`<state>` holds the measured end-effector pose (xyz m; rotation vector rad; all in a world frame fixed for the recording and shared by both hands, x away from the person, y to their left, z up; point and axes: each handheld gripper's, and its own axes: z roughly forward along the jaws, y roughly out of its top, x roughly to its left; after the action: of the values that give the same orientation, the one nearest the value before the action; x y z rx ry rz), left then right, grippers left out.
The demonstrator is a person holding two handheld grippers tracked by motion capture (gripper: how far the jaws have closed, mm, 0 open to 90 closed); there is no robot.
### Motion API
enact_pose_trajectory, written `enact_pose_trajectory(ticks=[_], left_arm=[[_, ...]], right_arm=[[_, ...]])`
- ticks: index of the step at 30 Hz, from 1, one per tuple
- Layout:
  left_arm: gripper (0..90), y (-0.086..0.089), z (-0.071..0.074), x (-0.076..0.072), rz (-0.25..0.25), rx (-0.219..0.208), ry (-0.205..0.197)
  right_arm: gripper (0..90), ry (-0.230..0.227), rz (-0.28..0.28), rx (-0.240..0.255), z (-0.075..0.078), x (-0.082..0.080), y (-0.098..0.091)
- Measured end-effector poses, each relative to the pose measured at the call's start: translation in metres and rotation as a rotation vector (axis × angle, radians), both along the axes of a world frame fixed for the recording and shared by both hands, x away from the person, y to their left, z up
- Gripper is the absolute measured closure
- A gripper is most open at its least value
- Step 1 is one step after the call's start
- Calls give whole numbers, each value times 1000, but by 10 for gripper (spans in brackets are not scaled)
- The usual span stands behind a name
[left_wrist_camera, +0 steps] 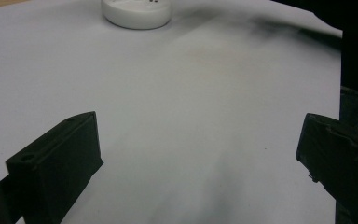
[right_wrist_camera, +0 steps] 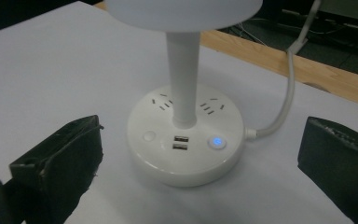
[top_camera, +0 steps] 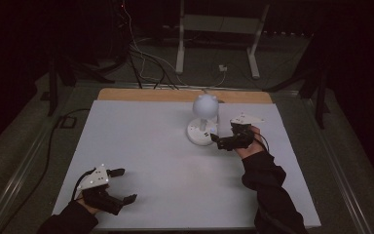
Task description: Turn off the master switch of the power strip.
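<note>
While both grippers rest over the white bench (top_camera: 141, 161), one white desk lamp (top_camera: 203, 119) stands toward the far right part of it, near the wooden strip (top_camera: 141, 94) along the far edge. It has a round, flat base (right_wrist_camera: 184, 135), a slim upright stem (right_wrist_camera: 183, 79) rising from the middle of the base, and a rounded globe-like shade (top_camera: 205, 105) on top. On the base's top, seen in the right gripper view, sit two USB ports (right_wrist_camera: 181, 143) stacked one above the other, one plain round button (right_wrist_camera: 148, 136) to their left, one button lit blue (right_wrist_camera: 217, 141) to their right, and two groups of socket slots (right_wrist_camera: 186, 103) flanking the stem. One white cord (right_wrist_camera: 286, 88) leaves the base's side and runs off past the far edge.

The right gripper (top_camera: 220, 141) lies just beside the base, jaws spread wide with nothing between them. The left gripper (top_camera: 122, 185) sits at the near left corner, well apart from the lamp, jaws likewise spread and empty.
</note>
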<state>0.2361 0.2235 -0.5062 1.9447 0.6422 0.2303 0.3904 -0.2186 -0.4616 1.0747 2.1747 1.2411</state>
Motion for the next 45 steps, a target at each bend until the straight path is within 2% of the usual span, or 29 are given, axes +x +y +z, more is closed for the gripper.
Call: enact_pose_trajectory(ticks=[6, 10, 11, 18, 20, 22, 24, 27, 28, 30, 33, 34, 37, 38, 39, 40, 45], left_arm=[[4, 0, 0, 0, -1, -2, 1], [4, 0, 0, 0, -1, -1, -2], [3, 0, 0, 0, -1, -5, 0], [3, 0, 0, 0, -1, -4, 2], [3, 0, 0, 0, 0, -3, 1], [3, 0, 0, 0, 0, -4, 1], [4, 0, 0, 0, 0, -4, 2], [4, 0, 0, 0, -1, -1, 3], [4, 0, 0, 0, -1, -3, 3], [3, 0, 0, 0, 0, -3, 3], [4, 0, 0, 0, 1, -1, 3], [3, 0, 0, 0, 3, -4, 3], [4, 0, 0, 0, 4, -2, 5], [4, 0, 0, 0, 3, -1, 5], [3, 0, 0, 0, 3, -1, 5], [3, 0, 0, 0, 5, -2, 5], [3, 1, 0, 0, 5, -1, 4]], right_arm=[[0, 12, -9, -5, -6, 10, 1], [0, 5, -47, -25, -12, 16, 1], [0, 15, -49, -19, -13, 18, 1], [0, 9, -98, -10, -19, 25, -1], [0, 0, -121, -14, -21, 26, 0], [0, -15, -140, -38, -24, 26, 2], [5, -21, -154, -32, -27, 26, 3], [133, -21, -180, -52, -28, 26, 4], [133, -21, -180, -52, -28, 26, 4], [208, -9, -210, -19, -29, 27, 2], [261, -4, -224, -11, -29, 28, 1], [347, -4, -248, -5, -28, 28, 2], [490, 6, -291, 10, -26, 29, 1], [490, 6, -291, 10, -26, 29, 1], [580, 10, -308, 12, -24, 29, 1], [628, 13, -313, 12, -24, 29, 1], [755, 28, -303, 13, -23, 30, 2]])
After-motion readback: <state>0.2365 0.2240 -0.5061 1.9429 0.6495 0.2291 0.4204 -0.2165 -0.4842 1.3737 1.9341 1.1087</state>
